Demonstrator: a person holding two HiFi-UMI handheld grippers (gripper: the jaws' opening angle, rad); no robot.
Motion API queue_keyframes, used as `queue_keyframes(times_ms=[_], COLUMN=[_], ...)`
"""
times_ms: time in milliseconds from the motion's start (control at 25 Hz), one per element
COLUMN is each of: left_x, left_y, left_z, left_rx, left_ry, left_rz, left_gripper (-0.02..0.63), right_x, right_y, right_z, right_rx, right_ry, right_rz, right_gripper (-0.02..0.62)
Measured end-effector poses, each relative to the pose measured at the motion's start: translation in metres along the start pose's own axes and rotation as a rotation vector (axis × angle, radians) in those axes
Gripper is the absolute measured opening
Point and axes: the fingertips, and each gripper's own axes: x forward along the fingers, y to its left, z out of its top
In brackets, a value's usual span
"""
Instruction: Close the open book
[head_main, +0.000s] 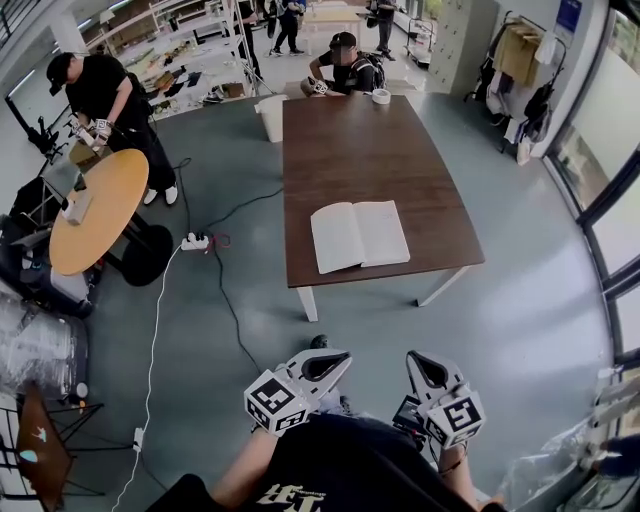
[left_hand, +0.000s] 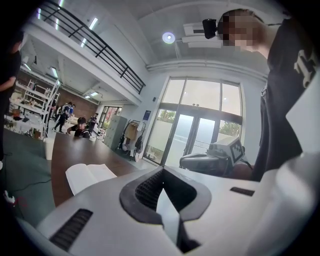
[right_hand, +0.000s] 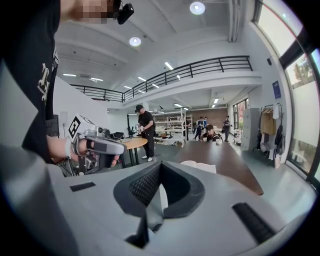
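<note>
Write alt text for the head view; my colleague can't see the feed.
An open book lies pages up near the front edge of a brown table, untouched. The left tongs and right tongs are shut and empty, held close to the body, short of the table. A person sits at the far end.
</note>
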Motion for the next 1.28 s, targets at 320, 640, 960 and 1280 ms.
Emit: queue_keyframes(times_ms=[320, 640, 960, 1280], left_x=[0.033, 0.041, 0.059, 0.073], left_y=[0.054, 0.106, 0.153, 0.202], left_z=[0.020, 0.026, 0.041, 0.065], left_rx=[-0.034, -0.074, -0.108, -0.121], left_ry=[-0.005, 0.014, 0.010, -0.019], left_rz=[-0.014, 0.017, 0.011, -0.035], left_gripper=[0.006, 0.006, 0.006, 0.006], right_x=[0.042, 0.093, 0.129, 0.175], right_y=[-0.029, -0.043, -0.069, -0.081], right_z=[0.008, 0.018, 0.037, 0.056], right_rx=[-0.014, -0.044, -0.036, -0.118], right_ry=[0.042, 0.073, 0.157, 0.181], right_rz=[-0.008, 0.030, -0.007, 0.019], right_gripper=[-0.014, -0.014, -0.013, -0.014])
